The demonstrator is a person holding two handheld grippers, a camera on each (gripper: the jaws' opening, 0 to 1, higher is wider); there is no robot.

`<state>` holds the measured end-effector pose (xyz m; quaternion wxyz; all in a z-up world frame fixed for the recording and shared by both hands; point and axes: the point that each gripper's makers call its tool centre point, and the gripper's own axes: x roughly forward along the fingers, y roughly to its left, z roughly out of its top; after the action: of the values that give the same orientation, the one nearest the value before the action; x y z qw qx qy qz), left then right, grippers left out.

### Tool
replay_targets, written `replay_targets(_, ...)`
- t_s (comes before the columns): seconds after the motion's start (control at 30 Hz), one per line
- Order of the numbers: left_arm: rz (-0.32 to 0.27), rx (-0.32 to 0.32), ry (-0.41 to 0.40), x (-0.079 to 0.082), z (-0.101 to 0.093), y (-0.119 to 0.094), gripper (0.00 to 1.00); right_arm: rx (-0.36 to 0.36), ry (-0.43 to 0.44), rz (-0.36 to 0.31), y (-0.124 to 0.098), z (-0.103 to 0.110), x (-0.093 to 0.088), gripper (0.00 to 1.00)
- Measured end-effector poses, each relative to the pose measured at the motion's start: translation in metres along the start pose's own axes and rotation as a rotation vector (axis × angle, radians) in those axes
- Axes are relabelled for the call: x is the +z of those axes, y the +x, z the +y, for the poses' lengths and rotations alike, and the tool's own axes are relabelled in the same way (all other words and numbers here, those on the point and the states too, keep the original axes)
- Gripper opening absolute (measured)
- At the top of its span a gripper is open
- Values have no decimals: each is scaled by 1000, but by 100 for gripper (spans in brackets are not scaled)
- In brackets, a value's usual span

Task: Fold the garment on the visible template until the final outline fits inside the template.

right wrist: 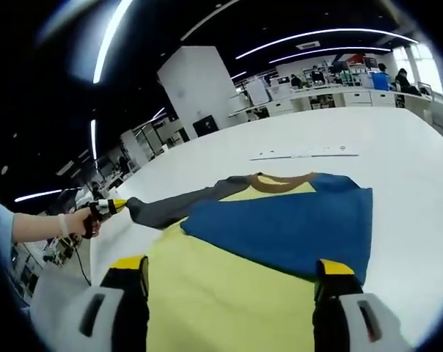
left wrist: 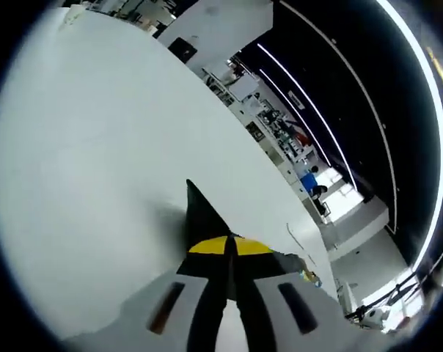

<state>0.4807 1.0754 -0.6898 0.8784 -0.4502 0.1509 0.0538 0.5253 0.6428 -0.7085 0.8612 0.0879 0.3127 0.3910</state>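
Right gripper (right wrist: 232, 275): two grey jaws with black pads and yellow tips rise from the near edge of the right gripper view. The jaws stand wide apart and hold nothing. The garment lies directly beneath and between them.

Garment (right wrist: 229, 282): a soft, matte knit shirt, spread flat on the white table (right wrist: 412, 161). The body panel nearest the right gripper is pale yellow. Beyond it, a blue panel (right wrist: 280, 220) with a straight folded edge lies over the yellow cloth. At the far end of the garment sits a curved brown collar (right wrist: 284, 182). A dark grey sleeve (right wrist: 181, 204) tapers out from the garment's shoulder and rises off the table toward the left gripper.

Left gripper (right wrist: 119, 204): seen in the right gripper view beside the garment, it is held in a person's hand (right wrist: 78, 222), the arm extended level, with a blue cuff at the wrist. Its yellow tips are closed on the end of the grey sleeve. In the left gripper view, the left gripper (left wrist: 229, 246) shows both jaws pressed together, with dark cloth (left wrist: 203, 209) pinched between them and projecting as a pointed tip.

White table: smooth, matte and broad, extending past the garment. A thin flat white strip (right wrist: 306, 153) lies on it beyond the collar. Farther back, desks and a white pillar (right wrist: 199, 88) stand under linear ceiling lights.
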Motion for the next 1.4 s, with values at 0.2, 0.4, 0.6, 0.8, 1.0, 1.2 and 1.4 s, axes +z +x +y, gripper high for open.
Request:
replay_targets(0.2, 4, -82, 14, -2, -41, 10, 0, -6, 19, -19, -2, -3, 2, 94)
replay_targets(0.4, 39, -161, 17, -14, -76, 24, 0, -9, 21, -21, -7, -6, -1, 94)
replay_targets(0.6, 87, -229, 22, -30, -106, 39, 0, -21, 39, -34, -15, -12, -4, 94)
replay_targets(0.8, 154, -283, 45, -52, -137, 59, 0, -39, 64, -53, -24, -20, -5, 93)
replay_targets(1.0, 223, -337, 64, -78, -169, 77, 0, -57, 85, -69, -35, -29, -7, 93)
replay_targets(1.2, 278, -382, 100, -100, -202, 91, 0, -78, 101, -81, -46, -38, -9, 92)
replay_targets(1.4, 315, -423, 116, -120, -231, 98, 0, -94, 113, -91, -54, -45, -10, 92)
